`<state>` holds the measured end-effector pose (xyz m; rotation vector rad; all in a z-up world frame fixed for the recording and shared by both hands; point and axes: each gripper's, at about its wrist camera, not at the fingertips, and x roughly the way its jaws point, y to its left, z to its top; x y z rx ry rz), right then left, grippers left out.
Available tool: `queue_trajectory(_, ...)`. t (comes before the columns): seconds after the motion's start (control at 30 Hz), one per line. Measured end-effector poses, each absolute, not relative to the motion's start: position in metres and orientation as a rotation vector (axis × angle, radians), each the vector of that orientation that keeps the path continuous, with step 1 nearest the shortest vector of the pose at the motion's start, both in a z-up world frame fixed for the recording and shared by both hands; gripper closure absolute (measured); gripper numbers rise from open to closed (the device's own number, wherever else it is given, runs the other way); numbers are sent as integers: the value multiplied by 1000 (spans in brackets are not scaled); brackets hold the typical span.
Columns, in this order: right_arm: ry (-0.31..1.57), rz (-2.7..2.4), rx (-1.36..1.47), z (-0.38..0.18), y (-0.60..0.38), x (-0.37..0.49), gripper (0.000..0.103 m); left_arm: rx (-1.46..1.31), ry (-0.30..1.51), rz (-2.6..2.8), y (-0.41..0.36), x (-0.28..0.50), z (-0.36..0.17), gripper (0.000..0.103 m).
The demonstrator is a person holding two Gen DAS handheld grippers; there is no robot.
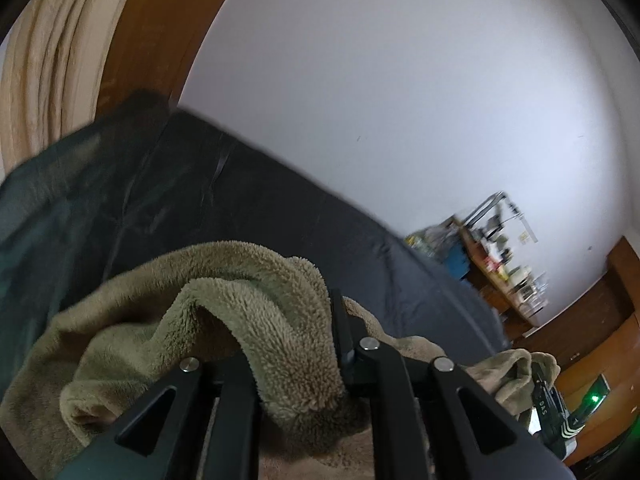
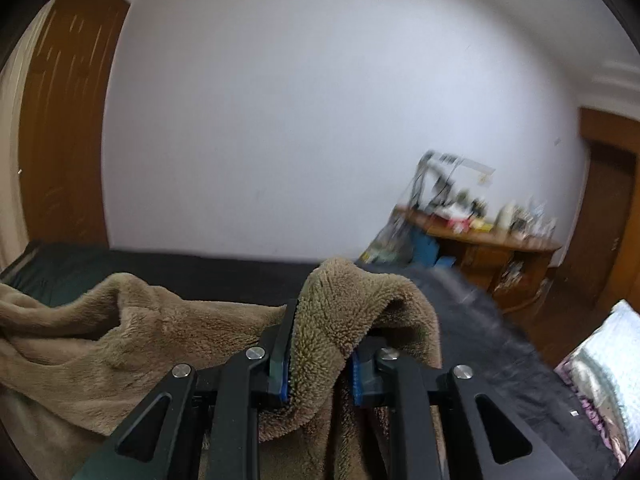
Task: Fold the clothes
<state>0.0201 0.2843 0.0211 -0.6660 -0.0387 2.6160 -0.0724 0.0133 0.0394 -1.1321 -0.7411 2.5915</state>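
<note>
A tan fleece garment (image 1: 256, 280) lies bunched on a dark bed (image 1: 280, 208). In the left wrist view a thick fold of it stands up between the fingers of my left gripper (image 1: 292, 320) and hides the left finger; the jaws are shut on that fold. At the lower right of that view the other gripper (image 1: 546, 396) holds another part of the same fleece (image 1: 508, 368). In the right wrist view my right gripper (image 2: 328, 320) is shut on a raised fold of the fleece (image 2: 340, 304), which fills the gap between the blue pads (image 2: 283, 384). The rest of the garment (image 2: 100, 332) sags to the left.
A dark green cover (image 1: 52, 184) lies on the far left of the bed. A cluttered wooden desk (image 2: 480, 240) stands against the white wall beyond the bed. A wooden door (image 2: 60, 120), a beige curtain (image 1: 44, 60) and a patterned pillow (image 2: 600, 360) are at the edges.
</note>
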Motion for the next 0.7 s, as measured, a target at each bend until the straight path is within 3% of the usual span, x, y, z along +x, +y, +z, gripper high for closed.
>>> queue_trajectory(0.03, -16, 2631, -714, 13, 288, 15, 78, -1172, -743, 2576, 12, -77, 33, 76)
queue_trajectory(0.1, 39, 2660, -811, -6, 299, 6, 71, -1226, -794, 2536, 6, -82, 17, 40)
queue_trajectory(0.13, 67, 2673, -860, -15, 304, 2, 67, -1243, -828, 2517, 5, -85, 9, 33)
queue_trajectory(0.17, 90, 2679, -885, -22, 310, 2, 50, -1246, -860, 2508, 3, -87, 3, 26)
queue_trajectory(0.2, 111, 2681, -900, -28, 317, 4, 39, -1256, -893, 2498, 0, -88, -4, 25)
queue_trajectory(0.23, 133, 2679, -902, -31, 322, 7, 37, -1263, -916, 2487, -4, -89, -8, 24)
queue_trajectory(0.47, 270, 2656, -898, -42, 328, 20, 36, -1278, -1039, 2437, -25, -90, -29, 24)
queue_trajectory(0.7, 209, 2723, -894, -27, 319, 12, 36, -1278, -1115, 2394, -30, -78, -33, 24)
